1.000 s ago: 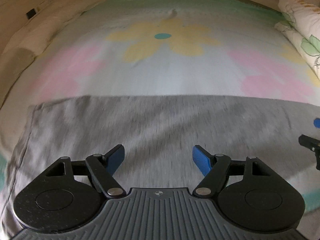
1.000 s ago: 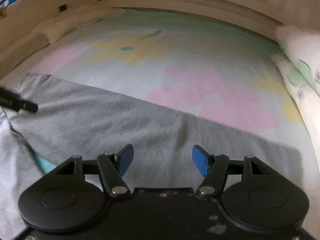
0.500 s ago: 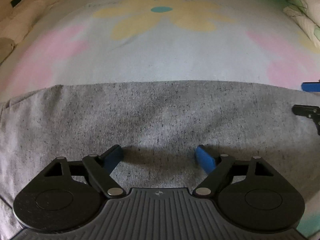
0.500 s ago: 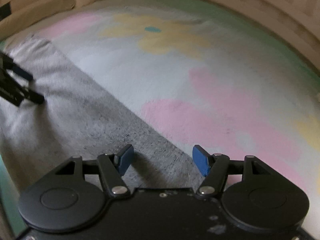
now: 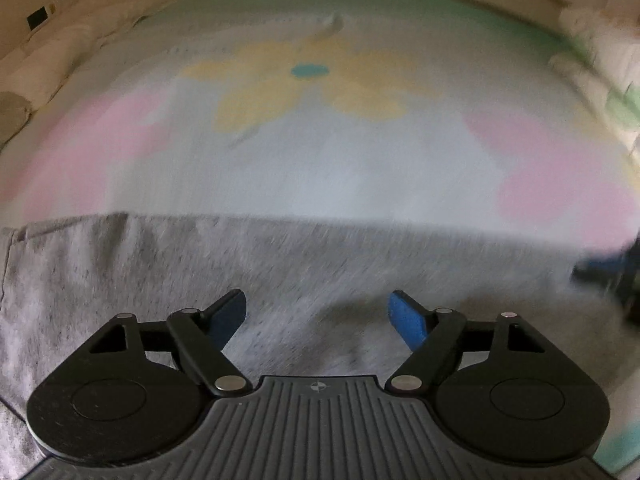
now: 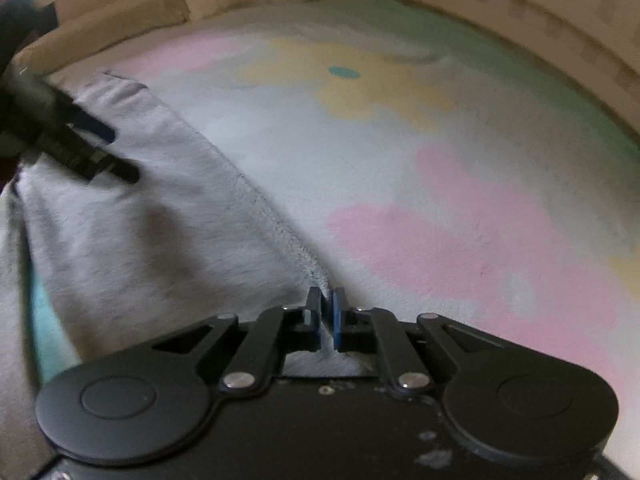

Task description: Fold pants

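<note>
The grey pants [image 5: 280, 264] lie spread flat on a flowered bedsheet [image 5: 340, 152]; in the left wrist view we see our left gripper [image 5: 318, 316] above the cloth, its jaws wide apart and closing, with nothing pinched. In the right wrist view our right gripper [image 6: 327, 312] is closed tight on the pants' edge [image 6: 280, 224], beside the bare sheet [image 6: 440, 220].
</note>
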The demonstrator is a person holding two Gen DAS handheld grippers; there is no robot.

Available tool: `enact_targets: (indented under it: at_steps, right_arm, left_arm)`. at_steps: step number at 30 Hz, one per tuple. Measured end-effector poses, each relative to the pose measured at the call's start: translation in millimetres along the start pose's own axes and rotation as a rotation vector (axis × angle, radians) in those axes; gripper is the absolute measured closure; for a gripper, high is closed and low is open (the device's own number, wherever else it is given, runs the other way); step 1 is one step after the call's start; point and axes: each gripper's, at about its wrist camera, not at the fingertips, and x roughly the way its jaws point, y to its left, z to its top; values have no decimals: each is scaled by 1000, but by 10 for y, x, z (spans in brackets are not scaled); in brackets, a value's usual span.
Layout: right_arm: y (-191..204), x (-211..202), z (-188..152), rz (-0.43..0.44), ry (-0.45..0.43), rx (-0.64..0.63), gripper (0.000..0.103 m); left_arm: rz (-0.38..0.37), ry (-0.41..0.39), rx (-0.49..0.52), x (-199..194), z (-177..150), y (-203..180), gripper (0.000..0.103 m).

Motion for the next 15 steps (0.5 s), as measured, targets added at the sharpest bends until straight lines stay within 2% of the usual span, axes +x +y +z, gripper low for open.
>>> enact_targets:
  at_steps: [4,8,12,15]
  right_arm:
    - [340,-187,-178,-20,-20,-47,97]
    - [647,-234,-324,-57,-19,-101,100]
    - [677,-270,-417,-82,-27,-81,100]
    - [653,-296,-474,-82,-37,-60,100]
  left_arm:
    - [-64,-2,-51,-75,154,2,25]
    - [-86,55,-80,108,246,-63,25]
    - [-98,110,-123,228,240,-43,25]
    - [-74,136,-127,359,283,-82,25]
